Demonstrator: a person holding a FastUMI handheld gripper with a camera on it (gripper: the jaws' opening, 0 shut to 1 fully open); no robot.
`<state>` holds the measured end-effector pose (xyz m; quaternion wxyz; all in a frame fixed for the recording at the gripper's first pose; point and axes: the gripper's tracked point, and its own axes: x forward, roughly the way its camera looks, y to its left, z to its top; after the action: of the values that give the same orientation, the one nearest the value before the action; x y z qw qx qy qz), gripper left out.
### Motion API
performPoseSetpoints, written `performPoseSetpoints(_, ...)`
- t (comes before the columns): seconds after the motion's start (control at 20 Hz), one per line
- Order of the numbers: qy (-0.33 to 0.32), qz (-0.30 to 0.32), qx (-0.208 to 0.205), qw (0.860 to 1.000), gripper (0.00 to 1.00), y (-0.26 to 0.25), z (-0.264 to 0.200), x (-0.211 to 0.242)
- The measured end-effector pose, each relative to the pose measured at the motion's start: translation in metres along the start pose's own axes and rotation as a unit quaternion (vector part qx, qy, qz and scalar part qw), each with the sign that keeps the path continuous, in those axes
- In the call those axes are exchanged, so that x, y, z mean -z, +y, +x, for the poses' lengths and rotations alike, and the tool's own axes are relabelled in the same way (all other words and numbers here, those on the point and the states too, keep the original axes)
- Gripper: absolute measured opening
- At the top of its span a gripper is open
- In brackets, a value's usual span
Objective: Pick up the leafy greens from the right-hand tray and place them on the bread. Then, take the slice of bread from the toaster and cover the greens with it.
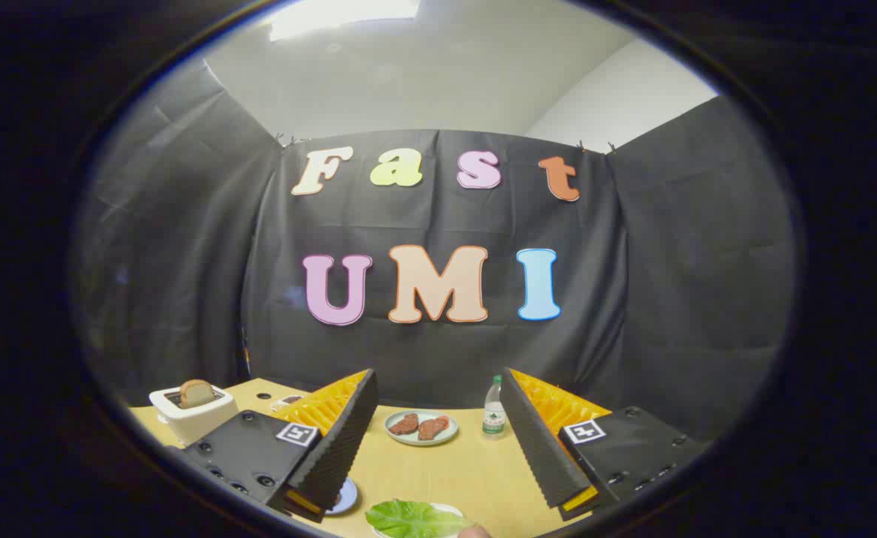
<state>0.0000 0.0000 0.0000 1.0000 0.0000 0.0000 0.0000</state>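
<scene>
Currently the gripper (438, 441) hangs above the table (446, 471), fingers spread wide and empty — the leafy greens (416, 518) lie on their tray just below the fingertips. Risk: the thin leaf may slip or tear in a shallow pinch. Well beyond the greens, bread (196, 391) sits in the toaster (192, 415) — untouched.

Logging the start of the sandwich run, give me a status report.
Gripper open, holding nothing. Leafy greens on their plate, below the fingers, untouched. Bread slice up in the toaster. Plate of meat and bottle beyond, not blocking.
</scene>
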Motion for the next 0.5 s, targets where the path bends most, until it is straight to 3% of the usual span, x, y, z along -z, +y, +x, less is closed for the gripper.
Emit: performPoseSetpoints(0.5,-0.001,0.014,-0.006,1.000,1.00,-0.0057,-0.0029,-0.0019)
